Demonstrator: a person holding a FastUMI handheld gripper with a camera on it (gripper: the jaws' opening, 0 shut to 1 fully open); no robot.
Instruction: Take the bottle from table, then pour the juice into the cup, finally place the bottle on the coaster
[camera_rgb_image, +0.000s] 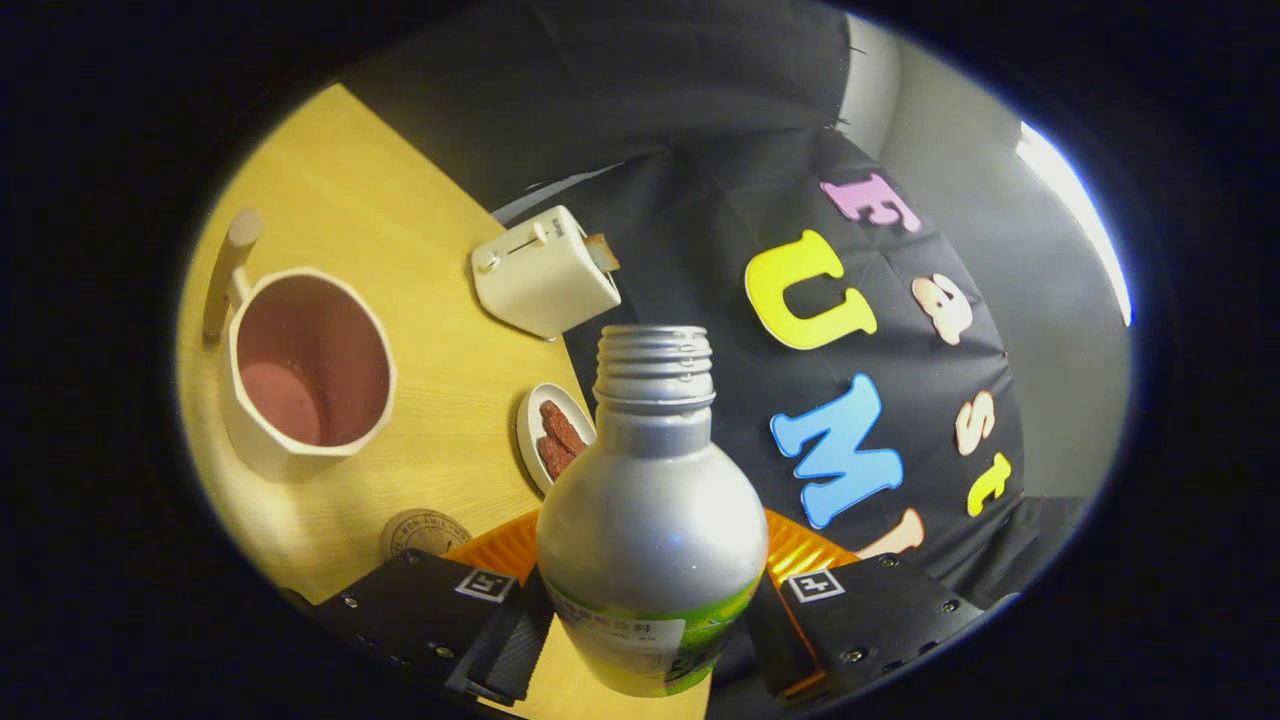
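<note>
The bottle (652, 520) is taken: gripper (650, 625) fingers are clamped on both its sides, its open neck towards 12 o'clock. The cup (310, 365) at 10 o'clock waits; pouring seems not started. The coaster (420, 535) lies at 9 o'clock.

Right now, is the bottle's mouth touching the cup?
Apart. In the gripper view the bottle, held between the jaws of the gripper, has its open mouth well clear of the cup, with bare table between them.

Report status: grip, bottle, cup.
Gripper shut on bottle, uncapped, lifted. Cup beyond left finger, upright. Coaster near left finger, bare.
</note>
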